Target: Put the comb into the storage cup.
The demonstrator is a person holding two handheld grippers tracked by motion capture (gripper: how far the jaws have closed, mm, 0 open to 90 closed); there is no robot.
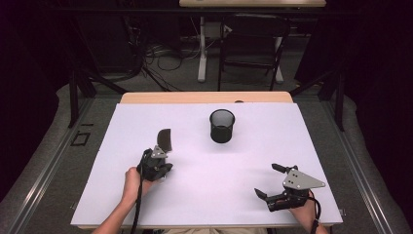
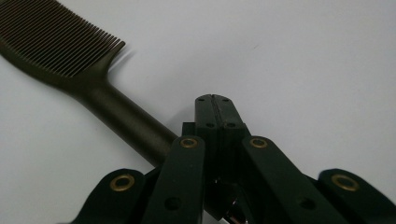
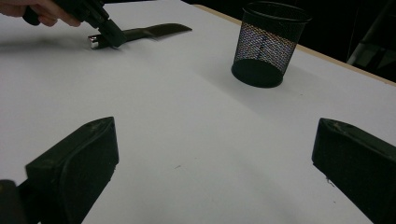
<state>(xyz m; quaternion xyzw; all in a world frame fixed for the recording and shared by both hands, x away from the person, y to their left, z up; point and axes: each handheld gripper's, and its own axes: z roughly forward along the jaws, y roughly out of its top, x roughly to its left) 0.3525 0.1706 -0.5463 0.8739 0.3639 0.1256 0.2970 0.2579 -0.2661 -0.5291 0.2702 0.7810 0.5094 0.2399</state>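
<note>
white bench (image 1: 204,195) under dark surrounds, comb (image 2: 70,60) lying left of mesh cup (image 1: 222,126); left claw (image 2: 215,105) pinched closed beside its handle, gripping nothing, right claw (image 3: 210,158) wide and idle; reopen, straddle handle squarely before closing.

The left tool (image 1: 160,157) has its jaws pressed together, while the right tool (image 1: 269,181) gapes wide.
</note>
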